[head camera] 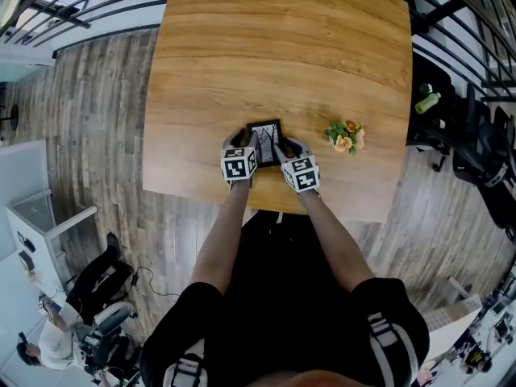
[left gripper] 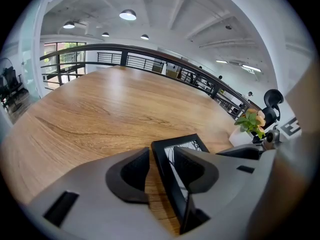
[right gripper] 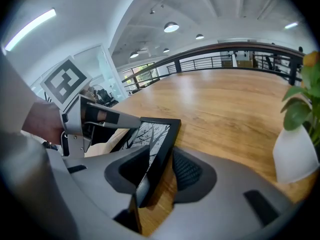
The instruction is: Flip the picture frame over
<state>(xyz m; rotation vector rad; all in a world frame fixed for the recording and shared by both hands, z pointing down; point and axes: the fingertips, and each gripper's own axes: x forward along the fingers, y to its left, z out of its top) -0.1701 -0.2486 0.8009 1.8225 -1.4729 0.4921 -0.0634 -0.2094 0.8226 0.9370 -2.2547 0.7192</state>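
Note:
A small black picture frame (head camera: pixel 264 140) lies near the front edge of the wooden table (head camera: pixel 282 47), its tree print facing up. My left gripper (head camera: pixel 243 143) straddles the frame's left border (left gripper: pixel 161 160); its right jaw lies over the print, and a strip of wood shows between its left pad and the border. My right gripper (head camera: pixel 288 146) straddles the frame's right border (right gripper: pixel 162 140), with a gap between that border and its outer pad. In the right gripper view the frame leans on its side edge. Neither pair of pads clamps the frame.
A small potted plant (head camera: pixel 347 135) with orange flowers stands on the table just right of the frame, also close by in the right gripper view (right gripper: pixel 300 134). The table's front edge (head camera: pixel 266 204) runs right under my wrists. Railings and office chairs surround the table.

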